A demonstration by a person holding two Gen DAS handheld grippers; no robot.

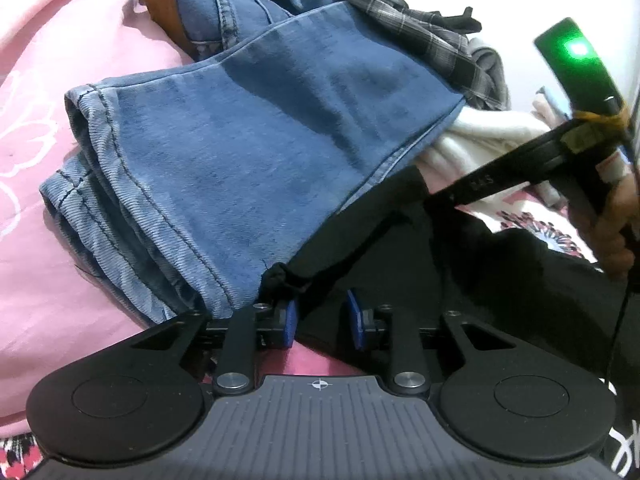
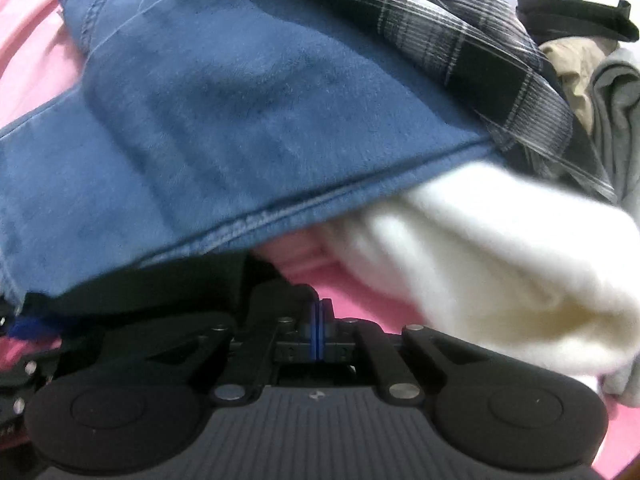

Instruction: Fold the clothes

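A black garment (image 1: 400, 272) lies spread on the pink bedsheet (image 1: 48, 220) in the left wrist view. My left gripper (image 1: 322, 320) is over its near edge. Its blue pads stand apart with black cloth in the gap, and a small bunch of cloth sits by the left fingertip. My right gripper (image 1: 426, 190) comes in from the right, its tip at the garment's far edge, which runs taut from there to the bunch. In the right wrist view the right gripper (image 2: 318, 316) has its pads pressed flat together. The black garment (image 2: 160, 280) lies just to its left, and no cloth shows between the pads.
Folded blue jeans (image 1: 260, 140) (image 2: 200, 120) lie just beyond the black garment. A dark plaid shirt (image 1: 420, 20) (image 2: 460, 40) and grey clothes (image 2: 616, 120) are piled behind them. A thick white cloth (image 1: 472, 148) (image 2: 500, 248) lies to the right. A hand (image 1: 612, 224) holds the right gripper.
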